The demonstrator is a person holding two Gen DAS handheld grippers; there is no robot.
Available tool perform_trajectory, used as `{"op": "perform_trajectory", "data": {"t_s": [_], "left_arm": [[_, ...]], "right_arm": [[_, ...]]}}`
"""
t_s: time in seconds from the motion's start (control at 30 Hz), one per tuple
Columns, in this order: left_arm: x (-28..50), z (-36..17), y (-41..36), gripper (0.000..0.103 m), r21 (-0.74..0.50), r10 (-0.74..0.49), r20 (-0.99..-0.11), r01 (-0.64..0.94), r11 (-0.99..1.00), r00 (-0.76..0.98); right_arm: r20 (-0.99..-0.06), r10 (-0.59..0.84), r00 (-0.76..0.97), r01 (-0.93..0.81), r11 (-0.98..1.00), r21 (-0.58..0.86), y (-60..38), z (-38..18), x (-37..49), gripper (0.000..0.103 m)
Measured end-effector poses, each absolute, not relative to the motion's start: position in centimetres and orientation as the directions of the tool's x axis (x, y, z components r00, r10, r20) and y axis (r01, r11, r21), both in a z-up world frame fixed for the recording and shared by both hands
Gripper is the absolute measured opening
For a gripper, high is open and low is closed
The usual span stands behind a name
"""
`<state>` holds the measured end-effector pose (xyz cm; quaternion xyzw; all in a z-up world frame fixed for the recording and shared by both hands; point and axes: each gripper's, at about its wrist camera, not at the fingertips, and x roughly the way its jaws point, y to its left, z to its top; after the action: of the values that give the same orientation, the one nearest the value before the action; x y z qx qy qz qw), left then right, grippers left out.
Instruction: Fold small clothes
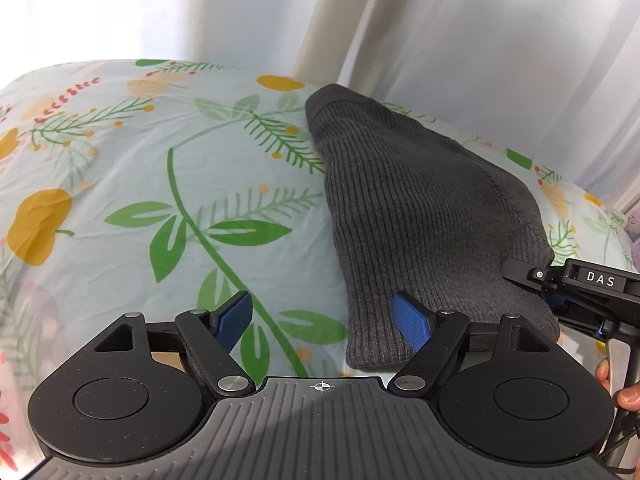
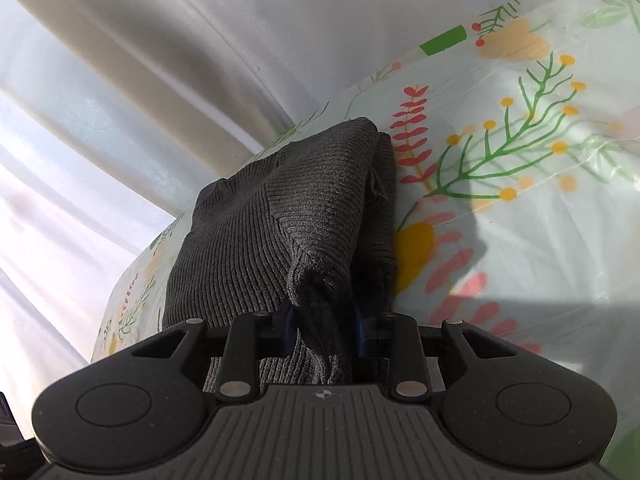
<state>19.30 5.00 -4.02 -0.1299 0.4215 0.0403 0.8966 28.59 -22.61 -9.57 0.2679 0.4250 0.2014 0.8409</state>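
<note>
While the right gripper (image 2: 326,330) pinches a bunched near corner of the grey knit garment (image 1: 424,216), which lies on the floral sheet (image 1: 168,168), the left gripper (image 1: 326,322) hovers spread wide over its near hem (holding nothing). A fold seems underway; next, the left should probably clamp that hem.
</note>
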Motion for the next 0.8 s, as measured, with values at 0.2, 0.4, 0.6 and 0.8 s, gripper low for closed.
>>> {"op": "perform_trajectory", "data": {"t_s": [0.2,0.4,0.6,0.8], "left_arm": [[18.3,-3.4,6.0,0.083,-0.171,-0.001,-0.762,-0.200,0.965,0.648],[20.0,-1.7,6.0,0.086,-0.166,0.017,-0.722,-0.198,0.966,0.691],[24.8,-2.4,2.9,0.088,-0.042,0.072,-0.719,-0.148,0.988,0.692],[26.5,-4.0,2.4,0.095,-0.015,0.083,-0.719,-0.136,0.991,0.690]], "right_arm": [[-0.683,0.384,0.622,-0.156,0.915,0.372,-21.8,-7.1,27.4,0.055],[-0.546,0.337,0.767,-0.303,0.940,0.155,-18.6,-2.0,24.9,0.053],[-0.592,0.263,0.762,-0.411,0.903,-0.127,-13.1,-3.6,28.0,0.015],[-0.577,0.238,0.781,-0.389,0.908,-0.152,-13.7,-6.0,29.0,0.015]]}}
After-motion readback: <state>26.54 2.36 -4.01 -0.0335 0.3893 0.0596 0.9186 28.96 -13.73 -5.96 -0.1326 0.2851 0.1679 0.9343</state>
